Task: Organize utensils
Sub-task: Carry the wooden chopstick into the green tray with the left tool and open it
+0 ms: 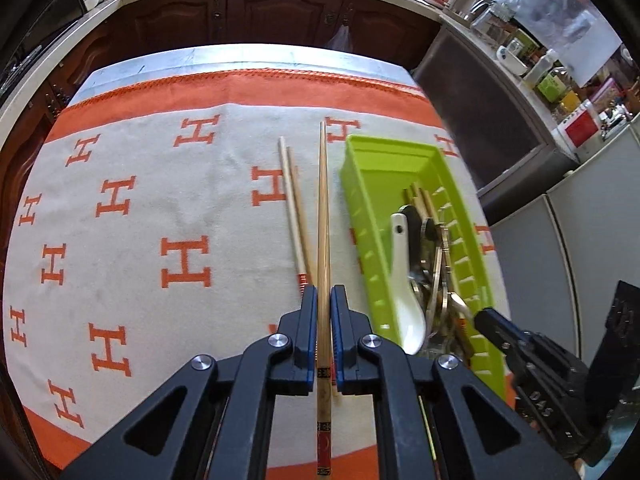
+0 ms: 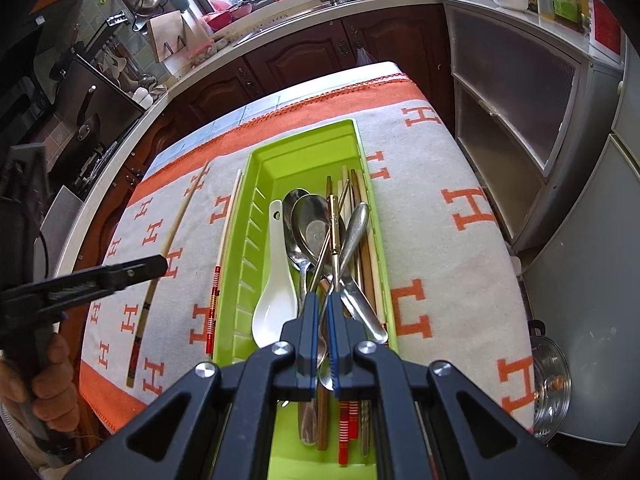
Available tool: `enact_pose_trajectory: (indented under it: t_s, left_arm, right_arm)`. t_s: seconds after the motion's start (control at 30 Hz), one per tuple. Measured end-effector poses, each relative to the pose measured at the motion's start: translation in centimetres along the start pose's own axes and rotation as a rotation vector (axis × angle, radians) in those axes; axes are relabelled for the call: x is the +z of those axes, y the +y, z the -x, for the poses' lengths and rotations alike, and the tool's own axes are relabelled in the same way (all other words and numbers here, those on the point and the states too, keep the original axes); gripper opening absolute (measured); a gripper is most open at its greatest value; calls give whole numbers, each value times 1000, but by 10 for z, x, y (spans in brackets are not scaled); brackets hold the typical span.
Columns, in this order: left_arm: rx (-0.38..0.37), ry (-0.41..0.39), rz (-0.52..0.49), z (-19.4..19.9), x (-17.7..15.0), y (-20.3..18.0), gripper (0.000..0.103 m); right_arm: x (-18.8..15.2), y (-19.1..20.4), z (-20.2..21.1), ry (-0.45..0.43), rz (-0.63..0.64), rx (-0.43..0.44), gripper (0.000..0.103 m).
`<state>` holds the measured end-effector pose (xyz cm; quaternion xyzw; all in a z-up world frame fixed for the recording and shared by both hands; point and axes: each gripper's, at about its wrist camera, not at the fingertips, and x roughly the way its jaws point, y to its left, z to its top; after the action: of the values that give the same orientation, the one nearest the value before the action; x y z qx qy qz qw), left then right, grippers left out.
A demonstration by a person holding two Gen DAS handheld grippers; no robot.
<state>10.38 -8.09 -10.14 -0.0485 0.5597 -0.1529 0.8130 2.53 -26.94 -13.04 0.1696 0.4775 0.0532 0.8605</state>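
My left gripper (image 1: 324,294) is shut on a wooden chopstick (image 1: 323,216), held over the blanket (image 1: 160,200) left of the green tray (image 1: 362,200); the chopstick also shows in the right wrist view (image 2: 172,236). A red-banded chopstick (image 1: 294,208) lies on the blanket beside it and appears in the right wrist view too (image 2: 224,240). My right gripper (image 2: 323,304) hovers over the near end of the tray (image 2: 240,248), jaws nearly closed around a metal spoon handle (image 2: 326,360). The tray holds a white ceramic spoon (image 2: 274,300), metal spoons (image 2: 310,228) and several chopsticks.
Dark kitchen cabinets (image 1: 280,12) and a counter curve behind the table. A grey cupboard (image 2: 520,128) stands right of the table. A steel pot lid (image 2: 554,384) sits low at the right. The left gripper body (image 2: 92,280) and hand show at left.
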Motion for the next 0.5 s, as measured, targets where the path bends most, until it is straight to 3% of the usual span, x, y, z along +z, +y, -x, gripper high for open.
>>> enact_pose_trajectory:
  t_s: [0.1,0.2,0.3,0.5]
  left_arm:
    - [-52,14,-9,2,3,-19,5]
    - [-53,29,-31,-9,7,-38,5]
    - [-36,50,-43,-25,8,-52,5]
    - [26,37,-92,-30,3,-55,16]
  right_arm:
    - [-1,-2,4,-5,-10,-2,5]
    - [-2,-4,7,-9,-22,-3,5]
    - [-4,-6,9,-12,-30,-8,5]
    - [-6,-10,14,-19,-45,-12,5]
